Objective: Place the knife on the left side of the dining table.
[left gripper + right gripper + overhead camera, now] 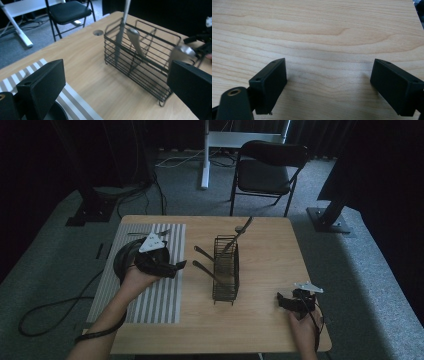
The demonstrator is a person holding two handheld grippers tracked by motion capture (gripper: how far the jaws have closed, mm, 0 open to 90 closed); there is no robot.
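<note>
A black wire cutlery basket (226, 270) stands in the middle of the wooden table (265, 250). Three metal utensils lean out of it: one handle (241, 231) points up and back, and two handles (201, 252) lean left. My left gripper (176, 267) hovers open over the striped placemat (165, 305), left of the basket, and holds nothing. In the left gripper view the basket (142, 62) lies ahead between the wide jaws of the left gripper (117, 85), with a spoon (136, 42) in it. My right gripper (281, 300) is open and empty near the front right edge, over bare wood (324, 37).
A dark round dish (122, 260) lies on the placemat under my left hand. Behind the table stand a black chair (270, 167) and a white stand (205, 160). Cables run across the grey carpet. The tabletop has a small round hole (98, 32).
</note>
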